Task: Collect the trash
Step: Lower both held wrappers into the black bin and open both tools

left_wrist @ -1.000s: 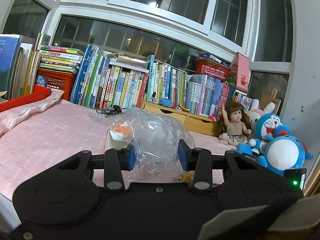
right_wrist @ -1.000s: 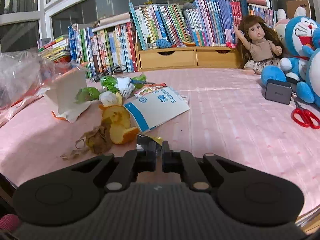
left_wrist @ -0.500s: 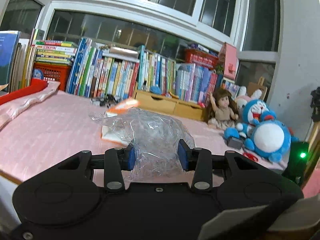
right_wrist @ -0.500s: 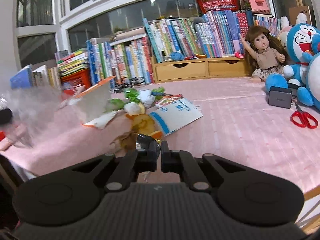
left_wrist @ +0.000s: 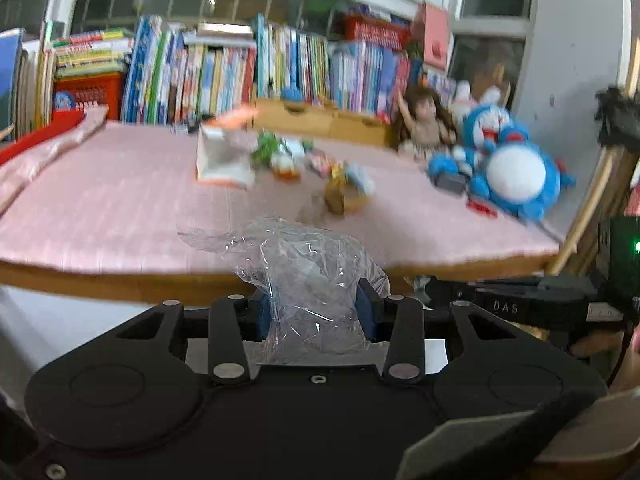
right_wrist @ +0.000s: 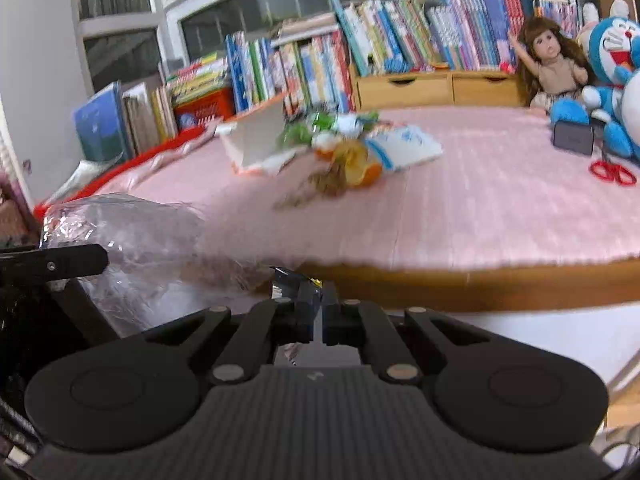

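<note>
Both grippers have been drawn back off the pink-covered table (right_wrist: 500, 216) since the earlier frames, its wooden front edge now seen ahead of each. Left gripper (left_wrist: 316, 312): jaws part-open, blue pads pressed on a crumpled clear plastic bag (left_wrist: 308, 276), held off the table edge. Right gripper (right_wrist: 318, 312): jaws closed on a small dark foil wrapper (right_wrist: 290, 280), just beside the bag; remaining trash pile (right_wrist: 340, 152) of orange peel, torn carton and blue-white packet is left mid-table, well apart from both grippers.
</note>
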`<state>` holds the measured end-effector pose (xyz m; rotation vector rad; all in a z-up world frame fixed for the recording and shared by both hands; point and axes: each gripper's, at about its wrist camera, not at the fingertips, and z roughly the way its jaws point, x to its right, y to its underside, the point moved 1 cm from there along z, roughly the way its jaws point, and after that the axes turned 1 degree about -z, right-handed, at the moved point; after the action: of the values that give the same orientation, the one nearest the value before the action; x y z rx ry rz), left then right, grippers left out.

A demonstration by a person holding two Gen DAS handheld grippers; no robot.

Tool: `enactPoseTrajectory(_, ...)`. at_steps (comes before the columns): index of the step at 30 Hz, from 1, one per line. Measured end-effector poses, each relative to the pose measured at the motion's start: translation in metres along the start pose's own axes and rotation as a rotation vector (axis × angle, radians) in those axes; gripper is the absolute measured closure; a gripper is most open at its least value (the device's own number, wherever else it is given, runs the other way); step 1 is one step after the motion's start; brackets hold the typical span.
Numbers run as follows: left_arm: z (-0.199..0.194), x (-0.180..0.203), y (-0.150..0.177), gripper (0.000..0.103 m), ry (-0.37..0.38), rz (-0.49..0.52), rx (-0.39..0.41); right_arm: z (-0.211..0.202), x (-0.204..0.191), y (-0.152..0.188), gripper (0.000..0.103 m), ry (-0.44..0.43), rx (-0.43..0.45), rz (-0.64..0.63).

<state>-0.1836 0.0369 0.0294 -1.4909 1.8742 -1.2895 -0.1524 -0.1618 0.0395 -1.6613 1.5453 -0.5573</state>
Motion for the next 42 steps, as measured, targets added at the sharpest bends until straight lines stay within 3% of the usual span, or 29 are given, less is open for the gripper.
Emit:
enactPoseTrajectory(6,0.007,0.005,0.026,0.064,0.018,0.012,-0.128,0.011,0.000,0.029,0.096,-0.010,-0.118,0.034)
enactPoseTrajectory(13,0.034,0.004,0.055,0.064,-0.046,0.027,-0.296,0.028,-0.001,0.052,0.096,-0.015,-0.224,0.056)
enactPoseTrajectory(17,0.070,-0.008,0.070,0.063,-0.122,-0.043,-0.488,0.037,-0.002,0.064,0.096,-0.005,-0.272,0.058)
enactPoseTrajectory(27,0.104,-0.011,0.095,0.063,-0.095,-0.064,-0.618,0.053,-0.002,0.081,0.095,-0.003,-0.361,0.091)
enactPoseTrajectory(38,0.116,-0.007,0.100,0.059,-0.107,-0.051,-0.681,0.066,-0.001,0.083,0.090,-0.005,-0.388,0.106)
enactPoseTrajectory(41,0.118,-0.006,0.100,0.048,-0.111,-0.045,-0.691,0.068,-0.002,0.082,0.088,-0.004,-0.386,0.107)
enactPoseTrajectory(42,0.120,-0.004,0.101,0.036,-0.116,-0.043,-0.697,0.068,-0.002,0.082,0.088,-0.004,-0.385,0.107)
